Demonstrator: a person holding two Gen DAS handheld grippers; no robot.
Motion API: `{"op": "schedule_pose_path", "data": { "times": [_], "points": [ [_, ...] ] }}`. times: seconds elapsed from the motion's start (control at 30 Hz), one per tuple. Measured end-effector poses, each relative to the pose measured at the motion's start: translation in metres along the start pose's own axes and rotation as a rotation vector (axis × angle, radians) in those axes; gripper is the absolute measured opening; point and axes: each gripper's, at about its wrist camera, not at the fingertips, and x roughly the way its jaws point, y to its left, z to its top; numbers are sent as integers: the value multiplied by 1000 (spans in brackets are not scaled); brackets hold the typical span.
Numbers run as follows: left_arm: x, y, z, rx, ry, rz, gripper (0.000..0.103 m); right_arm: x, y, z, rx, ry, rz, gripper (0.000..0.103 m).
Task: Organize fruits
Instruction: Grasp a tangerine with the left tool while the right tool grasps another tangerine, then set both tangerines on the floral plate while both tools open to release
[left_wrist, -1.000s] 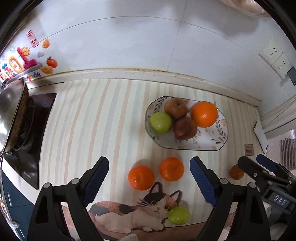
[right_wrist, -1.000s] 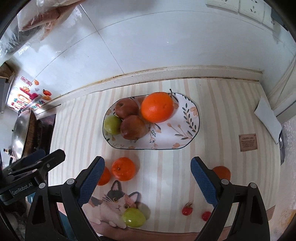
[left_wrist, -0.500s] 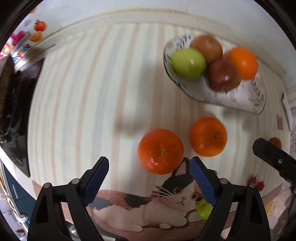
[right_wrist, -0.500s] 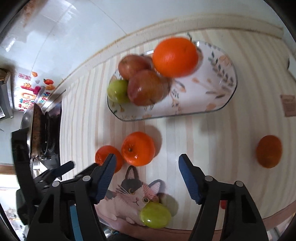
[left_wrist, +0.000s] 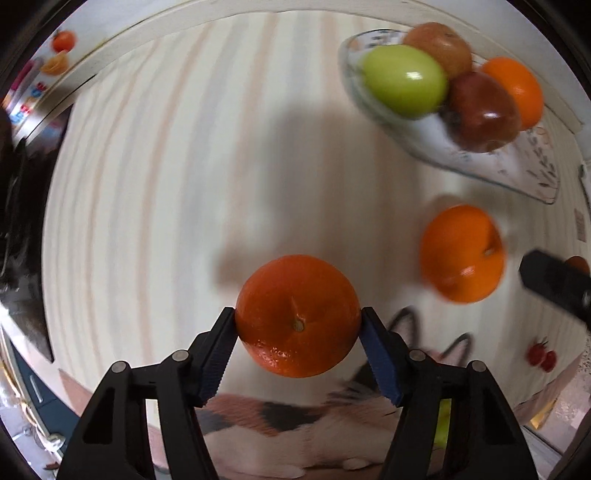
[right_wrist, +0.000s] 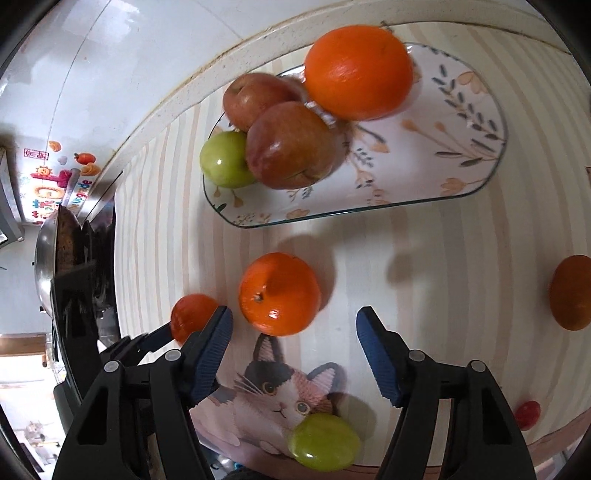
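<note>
My left gripper (left_wrist: 298, 317) is shut on an orange (left_wrist: 297, 314) low over the striped mat; that orange also shows in the right wrist view (right_wrist: 192, 315). A second orange (left_wrist: 462, 253) lies to its right, also in the right wrist view (right_wrist: 279, 293). My right gripper (right_wrist: 294, 319) is open, just below and right of that second orange, not touching it. The floral plate (right_wrist: 458, 147) holds a green apple (right_wrist: 226, 159), two red apples (right_wrist: 291, 146) and a big orange (right_wrist: 357, 72).
A green fruit (right_wrist: 324, 446) lies on the cat picture at the mat's front edge. A dark orange (right_wrist: 570, 292) and a cherry tomato (right_wrist: 527, 414) lie at the right. A stove with a pan (right_wrist: 55, 243) stands at the left. The wall runs behind the plate.
Both grippers came down toward the mat. My left gripper closed from open onto the left orange. My right gripper narrowed a little and moved closer to the second orange.
</note>
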Motion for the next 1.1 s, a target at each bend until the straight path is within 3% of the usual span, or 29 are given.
{"op": "schedule_pose_path", "data": {
  "times": [0.17, 0.43, 0.6, 0.87, 1.1],
  "points": [
    [0, 19, 1, -55, 7, -30, 65, 30, 18, 4, -31, 45, -23, 72],
    [11, 20, 8, -58, 26, -28, 65, 56, 29, 11, -65, 68, -120, 72],
    [19, 12, 12, -66, 12, -22, 64, 64, 31, 9, -78, 57, -121, 67],
    [3, -5, -5, -41, -30, -27, 64, 48, 19, 0, -71, 17, -105, 66],
    [-41, -26, -3, 2, -100, -91, 64, -3, -8, 2, -15, -49, -50, 66]
  ]
}}
